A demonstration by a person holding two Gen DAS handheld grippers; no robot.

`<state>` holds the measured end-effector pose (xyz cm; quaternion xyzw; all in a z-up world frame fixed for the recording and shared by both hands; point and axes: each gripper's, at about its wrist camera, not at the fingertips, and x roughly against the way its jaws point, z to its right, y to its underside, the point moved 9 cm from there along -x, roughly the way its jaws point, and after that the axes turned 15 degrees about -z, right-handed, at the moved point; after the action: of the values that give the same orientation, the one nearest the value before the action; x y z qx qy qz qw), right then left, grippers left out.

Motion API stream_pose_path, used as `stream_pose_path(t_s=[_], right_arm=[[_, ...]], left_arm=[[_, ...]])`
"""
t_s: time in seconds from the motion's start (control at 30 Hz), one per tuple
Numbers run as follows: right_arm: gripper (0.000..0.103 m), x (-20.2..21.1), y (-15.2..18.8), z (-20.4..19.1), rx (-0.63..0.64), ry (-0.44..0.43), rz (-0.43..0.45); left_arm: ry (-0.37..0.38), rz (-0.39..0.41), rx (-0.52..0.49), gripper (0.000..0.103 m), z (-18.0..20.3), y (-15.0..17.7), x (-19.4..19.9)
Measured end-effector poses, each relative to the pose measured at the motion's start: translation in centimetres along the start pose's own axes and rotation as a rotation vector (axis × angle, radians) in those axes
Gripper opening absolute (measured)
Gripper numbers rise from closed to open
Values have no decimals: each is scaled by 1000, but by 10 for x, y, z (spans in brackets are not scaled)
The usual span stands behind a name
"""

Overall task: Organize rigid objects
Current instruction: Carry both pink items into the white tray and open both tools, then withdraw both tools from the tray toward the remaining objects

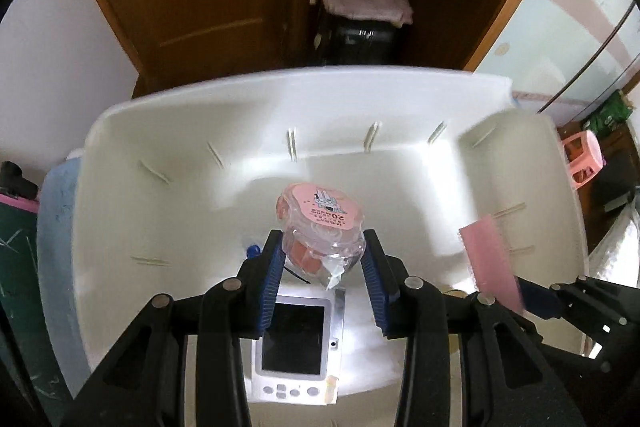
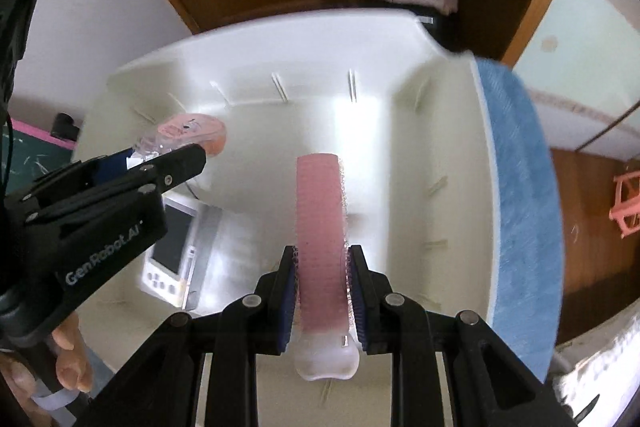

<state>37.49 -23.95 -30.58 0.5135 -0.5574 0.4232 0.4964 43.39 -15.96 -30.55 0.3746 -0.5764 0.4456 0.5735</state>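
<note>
My left gripper (image 1: pixel 323 259) is shut on a clear plastic case with a pink label (image 1: pixel 320 227) and holds it above the inside of a white plastic bin (image 1: pixel 280 99). The case and left gripper also show at the left of the right wrist view (image 2: pixel 188 137). My right gripper (image 2: pixel 322 267) is shut on a long pink hair roller (image 2: pixel 320 227), also over the bin (image 2: pixel 440 147). The roller shows at the right of the left wrist view (image 1: pixel 486 259).
A white handheld device with a dark screen (image 1: pixel 296 343) lies on the bin floor below the left gripper. A small blue object (image 1: pixel 252 251) sits beside it. A blue cloth (image 2: pixel 516 187) lies under the bin. A wooden door and shelves stand behind.
</note>
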Motion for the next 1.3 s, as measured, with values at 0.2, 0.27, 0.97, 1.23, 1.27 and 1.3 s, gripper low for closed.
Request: stream_pose_path(t_s=[0.2, 0.27, 0.97, 1.23, 1.27, 1.3], right_arm=[[43, -8, 3, -4, -3, -36, -27], [46, -1, 9, -7, 2, -31, -10], [60, 210, 140, -47, 43, -44, 419], [61, 233, 214, -49, -11, -16, 498], [61, 232, 219, -48, -15, -13, 501], [61, 230, 227, -49, -21, -7, 505]], left_arm=[[-31, -12, 18, 43, -2, 9, 5], [-57, 14, 12, 47, -4, 12, 18], [-32, 356, -131, 81, -7, 125, 255], [-3, 375, -144, 81, -19, 179, 271], [0, 369, -140, 81, -20, 184, 270], [3, 360, -138, 81, -22, 190, 267]])
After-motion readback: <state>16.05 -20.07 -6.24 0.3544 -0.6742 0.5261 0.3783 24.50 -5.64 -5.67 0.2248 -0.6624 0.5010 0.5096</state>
